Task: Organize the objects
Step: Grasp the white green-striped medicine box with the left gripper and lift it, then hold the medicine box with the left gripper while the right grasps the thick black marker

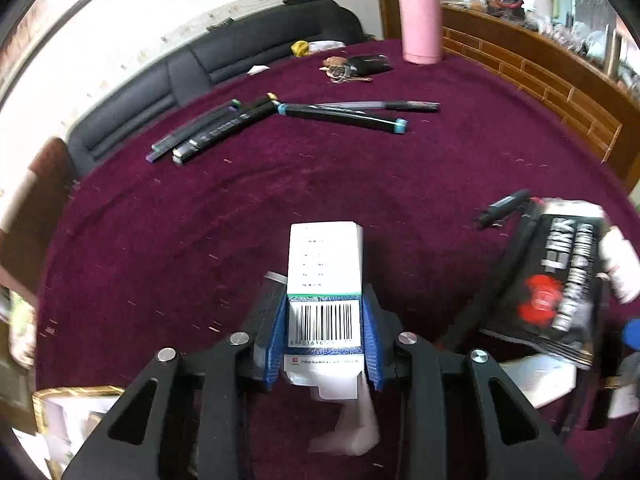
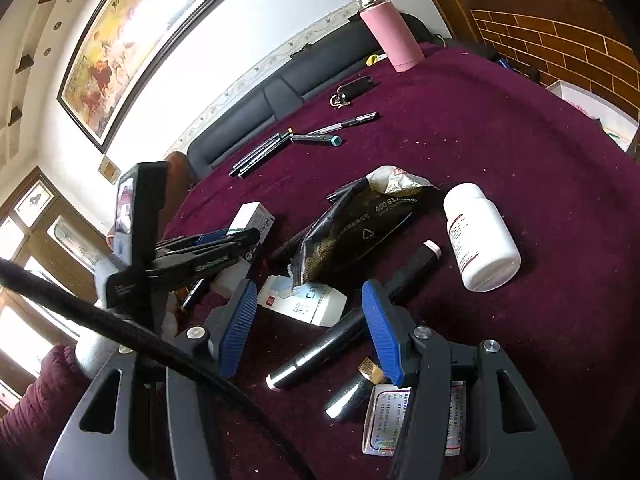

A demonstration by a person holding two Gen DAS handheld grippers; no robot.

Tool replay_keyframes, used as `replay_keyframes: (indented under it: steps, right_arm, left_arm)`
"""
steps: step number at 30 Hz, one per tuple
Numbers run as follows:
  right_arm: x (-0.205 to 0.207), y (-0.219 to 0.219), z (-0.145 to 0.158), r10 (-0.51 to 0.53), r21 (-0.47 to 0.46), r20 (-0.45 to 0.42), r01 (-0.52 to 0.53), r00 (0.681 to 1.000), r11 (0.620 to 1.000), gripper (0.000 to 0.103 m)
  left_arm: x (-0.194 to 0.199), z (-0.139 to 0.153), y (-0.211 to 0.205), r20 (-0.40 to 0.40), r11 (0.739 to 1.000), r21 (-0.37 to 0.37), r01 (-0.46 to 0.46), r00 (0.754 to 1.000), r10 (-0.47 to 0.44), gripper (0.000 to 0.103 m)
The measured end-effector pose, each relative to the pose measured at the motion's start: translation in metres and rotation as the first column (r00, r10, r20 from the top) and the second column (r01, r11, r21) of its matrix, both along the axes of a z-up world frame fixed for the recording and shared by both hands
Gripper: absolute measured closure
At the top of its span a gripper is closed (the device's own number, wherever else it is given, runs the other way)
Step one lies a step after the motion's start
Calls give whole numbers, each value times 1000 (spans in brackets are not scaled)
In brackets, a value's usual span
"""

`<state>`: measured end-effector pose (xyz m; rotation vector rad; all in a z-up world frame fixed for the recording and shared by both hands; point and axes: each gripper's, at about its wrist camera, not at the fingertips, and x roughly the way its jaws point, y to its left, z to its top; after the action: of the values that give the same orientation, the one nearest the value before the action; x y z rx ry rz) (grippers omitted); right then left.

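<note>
Black pouch (image 1: 556, 284) lettering blurred, perhaps unreadable

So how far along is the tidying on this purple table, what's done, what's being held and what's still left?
Done: several dark marker pens lie grouped at the far side. In hand: the left claw is shut on a white barcode-printed carton; the right claw is open, holding nothing. Left: the white plastic pill bottle, black crumpled foil pouch and black cylindrical tube lie scattered.

Both wrist cameras look low across the maroon tablecloth (image 1: 360, 168), sharing the pink bottle (image 1: 421, 24)
</note>
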<state>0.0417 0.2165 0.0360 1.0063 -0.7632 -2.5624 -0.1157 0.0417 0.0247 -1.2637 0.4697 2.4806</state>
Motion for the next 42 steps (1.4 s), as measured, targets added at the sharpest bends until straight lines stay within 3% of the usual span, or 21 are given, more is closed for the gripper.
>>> replay_keyframes:
  steps: [6, 11, 16, 19, 23, 27, 32, 36, 37, 40, 42]
  right_arm:
    - [1, 1, -1, -1, 8, -3, 1, 1000, 1000, 49]
    - [2, 1, 0, -14, 21, -3, 14, 1000, 1000, 49]
    - [5, -6, 10, -37, 49, -6, 37, 999, 998, 49]
    - [6, -28, 31, 30, 43, -20, -29, 999, 999, 47]
    - [-25, -82, 46, 162, 44, 53, -165, 985, 985, 42]
    - [-77, -148, 31, 220, 127, 179, -245, 959, 961, 42]
    - [-125, -192, 2, 167, 159, 301, -222, 939, 962, 45]
    - [-148, -214, -14, 88, 261, 362, -191, 928, 946, 56]
    - [-148, -220, -12, 69, 306, 340, -179, 938, 935, 62]
    - [-148, -232, -14, 76, 385, 332, -209, 940, 899, 78]
    - [-146, -231, -15, 106, 377, 329, -233, 938, 896, 82]
  left_arm:
    - [29, 27, -30, 28, 981, 192, -26, 999, 21, 74]
    - [95, 64, -75, 30, 920, 389, -39, 999, 30, 74]
    - [159, 87, -137, 2, 850, 525, -53, 998, 61, 74]
    - [180, 92, -171, -11, 821, 567, -70, 996, 92, 74]
    - [199, 90, -213, -24, 787, 608, -104, 989, 149, 74]
    - [207, 84, -245, -27, 755, 642, -132, 980, 195, 74]
    - [206, 74, -283, -17, 734, 655, -180, 967, 253, 74]
    - [212, 66, -311, -14, 722, 660, -205, 959, 285, 74]
    - [209, 63, -317, -11, 712, 670, -210, 957, 292, 74]
    - [210, 58, -326, -9, 701, 680, -215, 953, 302, 74]
    - [210, 53, -329, -3, 691, 690, -217, 953, 303, 74]
